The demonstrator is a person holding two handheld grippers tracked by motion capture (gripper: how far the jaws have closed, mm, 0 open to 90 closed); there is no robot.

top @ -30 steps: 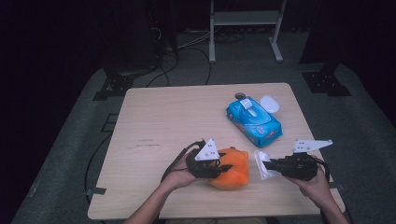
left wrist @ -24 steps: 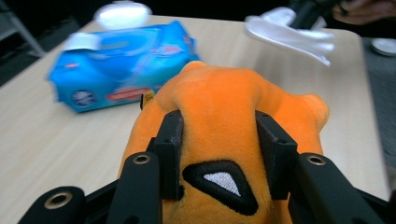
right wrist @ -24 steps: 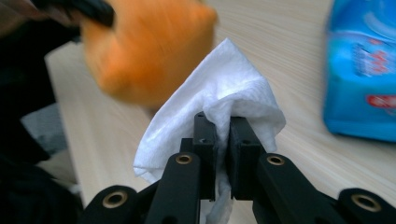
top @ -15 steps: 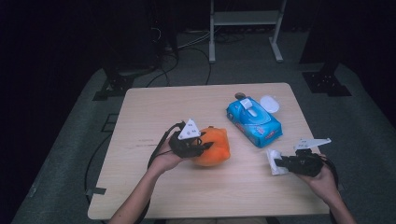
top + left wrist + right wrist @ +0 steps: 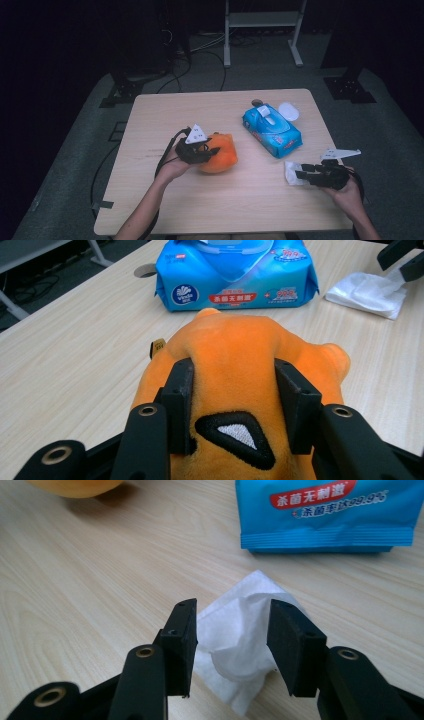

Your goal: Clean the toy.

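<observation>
Left gripper (image 5: 212,151) is clamped on the orange plush toy (image 5: 220,152), pads pressing into both its sides; toy sits on the table (image 5: 150,115) just left of the middle, nearer the front edge than the back. Right gripper (image 5: 300,175) has just been opening: jaws are spread, white wipe (image 5: 240,640) lies crumpled between them on the surface near the front-right corner, pads off it. Blue wipes pack (image 5: 272,130) lies right of centre toward the back edge, between toy and wipe, white lid (image 5: 289,111) beside it.
</observation>
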